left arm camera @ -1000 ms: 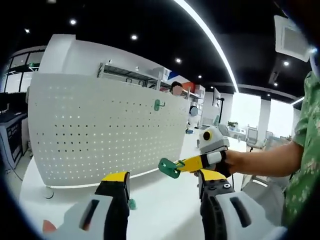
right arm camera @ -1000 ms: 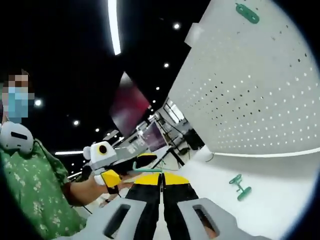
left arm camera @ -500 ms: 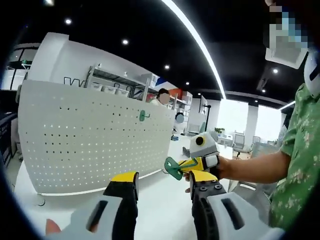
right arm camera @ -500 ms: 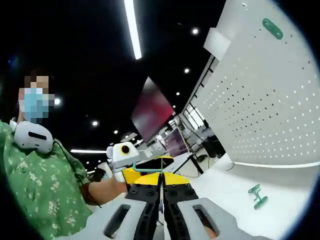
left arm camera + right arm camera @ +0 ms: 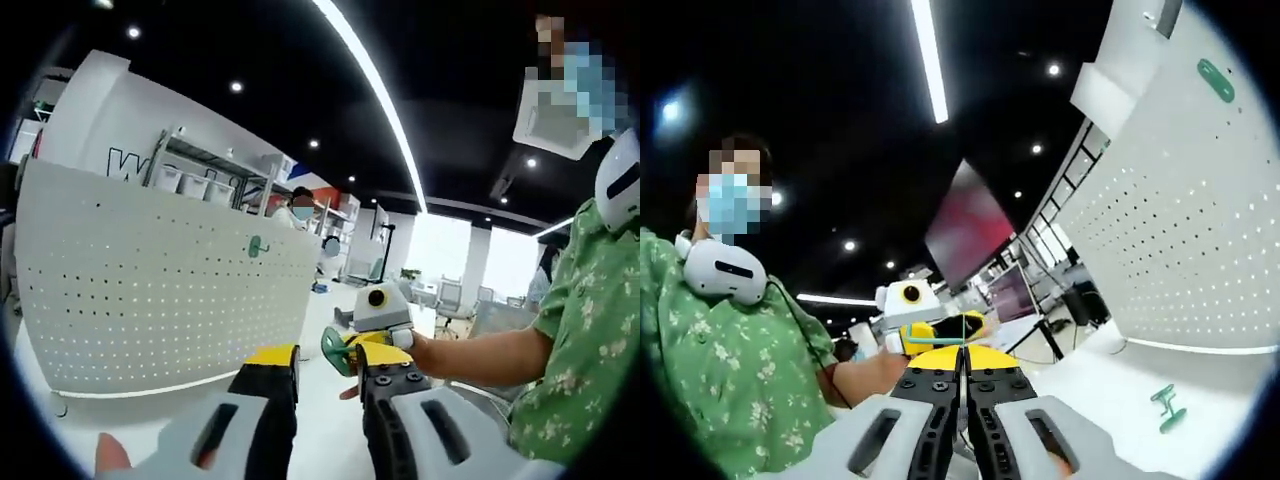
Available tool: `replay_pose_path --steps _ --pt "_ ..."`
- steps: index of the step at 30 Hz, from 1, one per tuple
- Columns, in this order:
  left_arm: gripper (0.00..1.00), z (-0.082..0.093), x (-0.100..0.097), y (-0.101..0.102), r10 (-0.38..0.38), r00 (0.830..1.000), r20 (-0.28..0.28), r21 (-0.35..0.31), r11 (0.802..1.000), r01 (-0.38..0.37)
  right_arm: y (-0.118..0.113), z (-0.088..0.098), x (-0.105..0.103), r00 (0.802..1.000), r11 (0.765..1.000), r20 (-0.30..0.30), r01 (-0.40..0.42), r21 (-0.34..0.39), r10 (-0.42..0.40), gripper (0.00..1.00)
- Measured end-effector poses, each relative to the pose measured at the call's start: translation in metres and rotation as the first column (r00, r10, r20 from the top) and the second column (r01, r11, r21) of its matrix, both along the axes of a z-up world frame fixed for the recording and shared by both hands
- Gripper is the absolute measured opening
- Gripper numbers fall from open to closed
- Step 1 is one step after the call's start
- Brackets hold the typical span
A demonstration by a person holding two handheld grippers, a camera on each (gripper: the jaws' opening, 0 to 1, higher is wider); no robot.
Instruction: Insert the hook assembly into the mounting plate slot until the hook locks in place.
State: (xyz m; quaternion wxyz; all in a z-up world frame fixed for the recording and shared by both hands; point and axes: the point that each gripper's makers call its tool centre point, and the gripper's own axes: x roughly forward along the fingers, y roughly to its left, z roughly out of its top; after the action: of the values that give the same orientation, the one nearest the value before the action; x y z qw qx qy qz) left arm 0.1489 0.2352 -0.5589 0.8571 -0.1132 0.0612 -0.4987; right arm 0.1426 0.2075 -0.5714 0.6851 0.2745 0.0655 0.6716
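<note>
A green hook piece [image 5: 335,350] is held in the air, and my right gripper [image 5: 354,344] is shut on it, coming in from the right in a person's hand. In the left gripper view it shows in the gap between my left gripper's [image 5: 328,362] open yellow-tipped jaws. In the right gripper view my right gripper [image 5: 962,352] is shut on the hook's thin green edge [image 5: 932,341], with my left gripper [image 5: 940,329] just beyond it. The white perforated mounting plate [image 5: 150,290] stands upright on the table and carries one green hook [image 5: 257,245], also seen as the mounted hook [image 5: 1215,80].
Another green hook [image 5: 1168,407] lies loose on the white table [image 5: 1110,385] in front of the plate [image 5: 1180,240]. The person in a green patterned shirt [image 5: 590,330] stands close on the right. Shelving and other people are behind the plate.
My left jaws have drawn closer together. The right gripper with the green hook has moved in between them. Both views have swung away from the plate toward the person.
</note>
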Motion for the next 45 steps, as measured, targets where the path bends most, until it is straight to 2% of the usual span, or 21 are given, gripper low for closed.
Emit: replay_pose_path --steps 9,20,26,34,45 --pt "0.13 -0.001 -0.007 -0.005 -0.041 0.999 -0.019 0.008 0.999 0.042 0.001 0.005 -0.006 1.000 1.000 0.019 -0.020 0.011 0.020 0.00" --pt "0.04 0.005 -0.014 -0.008 -0.089 0.994 -0.064 -0.056 0.995 0.086 0.001 0.010 -0.016 0.998 0.998 0.044 -0.056 0.028 0.055 0.00" --pt "0.04 0.009 -0.018 -0.009 -0.115 0.990 -0.084 -0.094 0.990 0.107 0.002 0.013 -0.020 0.996 0.996 0.048 -0.076 0.036 0.074 0.00" --pt "0.03 0.012 -0.020 -0.010 -0.130 0.987 -0.092 -0.115 0.986 0.119 0.003 0.014 -0.025 0.995 0.996 0.054 -0.087 0.029 0.086 0.00" --pt "0.02 0.012 -0.018 -0.010 -0.111 0.985 -0.130 -0.130 0.987 0.094 0.004 0.013 -0.022 0.997 0.998 0.056 -0.058 0.009 0.058 0.00"
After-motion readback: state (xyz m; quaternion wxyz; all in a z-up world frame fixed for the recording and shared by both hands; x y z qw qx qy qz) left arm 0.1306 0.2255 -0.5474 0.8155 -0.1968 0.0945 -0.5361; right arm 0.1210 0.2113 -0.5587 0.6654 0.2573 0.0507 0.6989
